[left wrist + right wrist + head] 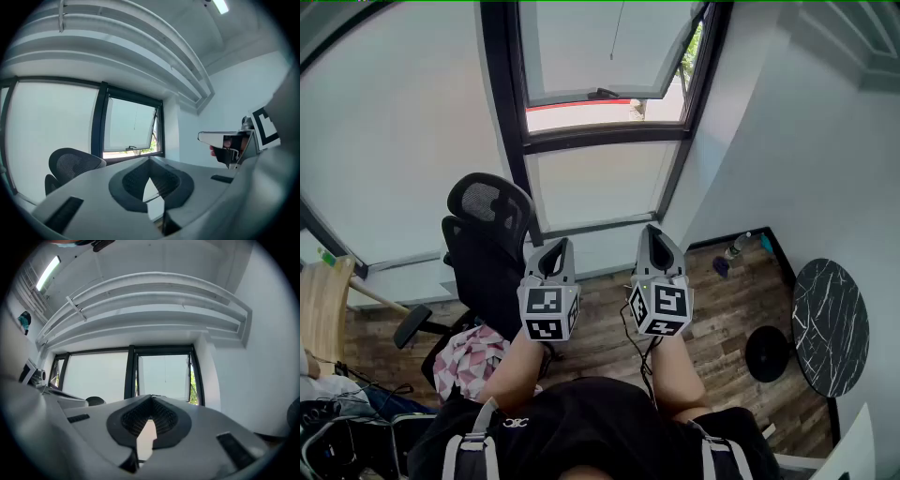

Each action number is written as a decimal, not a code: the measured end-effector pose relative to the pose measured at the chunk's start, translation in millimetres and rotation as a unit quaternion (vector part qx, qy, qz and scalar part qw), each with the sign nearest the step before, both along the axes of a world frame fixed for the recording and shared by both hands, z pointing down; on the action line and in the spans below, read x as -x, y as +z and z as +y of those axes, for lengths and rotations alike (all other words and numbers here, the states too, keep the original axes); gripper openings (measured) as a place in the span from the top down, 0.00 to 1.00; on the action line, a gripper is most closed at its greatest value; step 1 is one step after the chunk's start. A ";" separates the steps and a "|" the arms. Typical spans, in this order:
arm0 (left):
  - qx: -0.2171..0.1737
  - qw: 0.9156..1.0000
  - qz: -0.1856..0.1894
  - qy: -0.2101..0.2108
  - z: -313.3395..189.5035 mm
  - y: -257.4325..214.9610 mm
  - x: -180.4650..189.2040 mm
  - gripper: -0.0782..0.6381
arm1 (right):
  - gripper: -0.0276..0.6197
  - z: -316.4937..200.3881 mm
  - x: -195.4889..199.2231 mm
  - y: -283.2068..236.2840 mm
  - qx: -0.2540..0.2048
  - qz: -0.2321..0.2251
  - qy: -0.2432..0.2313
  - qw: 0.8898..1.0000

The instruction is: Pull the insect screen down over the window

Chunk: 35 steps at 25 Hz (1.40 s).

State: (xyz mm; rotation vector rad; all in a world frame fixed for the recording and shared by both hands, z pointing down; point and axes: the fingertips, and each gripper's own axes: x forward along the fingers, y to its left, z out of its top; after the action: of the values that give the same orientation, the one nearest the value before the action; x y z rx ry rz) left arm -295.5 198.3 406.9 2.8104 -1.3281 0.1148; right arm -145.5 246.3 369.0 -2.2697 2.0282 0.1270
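Head view with both gripper views. The left gripper (555,246) and the right gripper (654,230) are held side by side, level, each with its jaws clenched together on nothing, as is confirmed in the left gripper view (150,161) and the right gripper view (151,400). The window (609,141) lies ahead of and above both grippers, well apart from them, with its lower sash edge tilted outward. A thin pull cord (617,33) is seen hanging vertically in front of the upper pane; it also appears in the left gripper view (135,117) and the right gripper view (165,373). The cord lies between the two grippers' lines, and it is judged to be slightly nearer the right one. An upward and forward reach is therefore judged necessary, followed by a pull along the cord's vertical axis. An office chair (487,211) stands just left of the approach, on the left gripper's side. The insect screen itself cannot be made out: the window's top is cut off in the head view, and it cannot be told whether the pale upper pane is glass or mesh. The cord's lower end is too fine to be resolved.
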 end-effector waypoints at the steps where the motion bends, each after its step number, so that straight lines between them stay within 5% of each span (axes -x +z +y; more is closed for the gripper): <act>1: 0.000 1.000 0.000 0.000 -0.3 0.2 -0.5 0.88 | 0.96 -0.5 0.1 0.5 0.000 0.000 -0.001 1.000; 11: -0.002 1.000 -0.002 -0.004 -1.7 -2.0 -13.0 0.88 | 0.96 -1.0 -17.1 5.4 0.009 0.021 0.022 0.999; 35: -0.015 1.000 -0.009 -0.005 -19.1 10.7 -123.6 0.88 | 0.96 -20.3 -122.5 26.1 0.021 0.017 0.003 1.000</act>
State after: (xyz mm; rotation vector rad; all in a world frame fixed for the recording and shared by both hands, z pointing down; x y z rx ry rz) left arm -171.9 179.1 417.6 2.8338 -1.3575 0.1228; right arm -23.0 226.0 395.2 -2.3135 2.0602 0.1268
